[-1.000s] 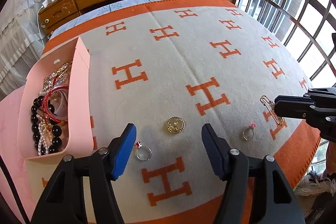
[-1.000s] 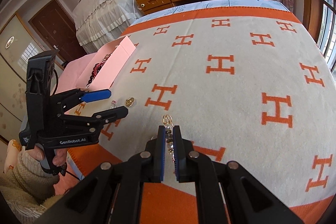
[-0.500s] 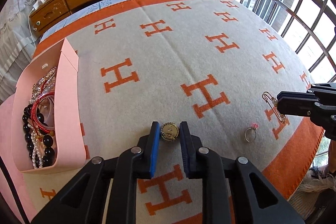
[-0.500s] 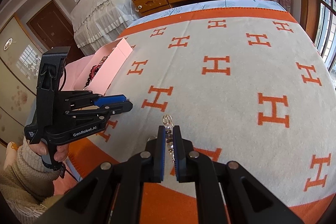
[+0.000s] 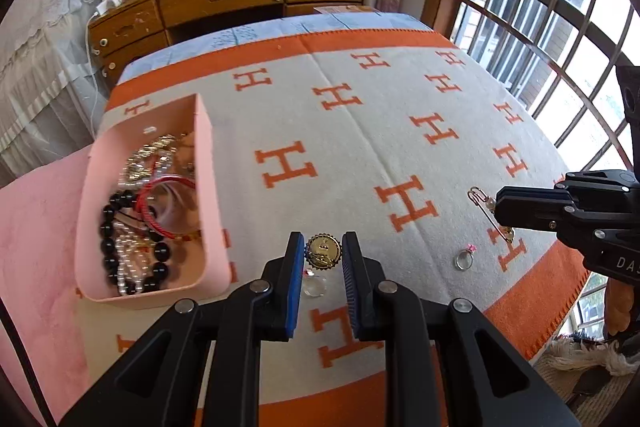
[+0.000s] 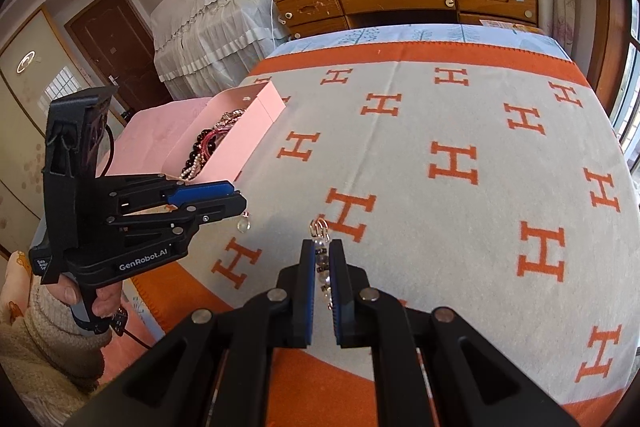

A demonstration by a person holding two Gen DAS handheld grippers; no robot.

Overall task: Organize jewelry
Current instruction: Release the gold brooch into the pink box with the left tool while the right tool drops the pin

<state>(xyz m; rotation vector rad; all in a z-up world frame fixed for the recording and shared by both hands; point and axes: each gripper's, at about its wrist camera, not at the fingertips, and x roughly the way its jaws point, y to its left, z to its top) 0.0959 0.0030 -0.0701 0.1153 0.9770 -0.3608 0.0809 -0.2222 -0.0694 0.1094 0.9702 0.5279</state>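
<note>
Clamping gold brooch (image 5: pixel 323 251) (beaded pin (image 6: pixel 323 263) too)

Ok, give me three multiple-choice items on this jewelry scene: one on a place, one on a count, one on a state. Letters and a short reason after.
1. Where does the pink jewelry box sit relative to the left gripper?
A. to its left
B. to its right
C. directly beneath it

2. How many rings lie loose on the blanket?
A. none
B. two
C. five

3. What is the left gripper doing with the gold round brooch?
A. hovering open beside it
B. holding it between closed jaws
C. dropping it into the box

Answers:
1. A, the box lies left of the jaws in the left wrist view.
2. B, a clear-stone ring lies under the left jaws and a pink-stone ring near the right gripper.
3. B, both pads press the brooch's edges.
</note>
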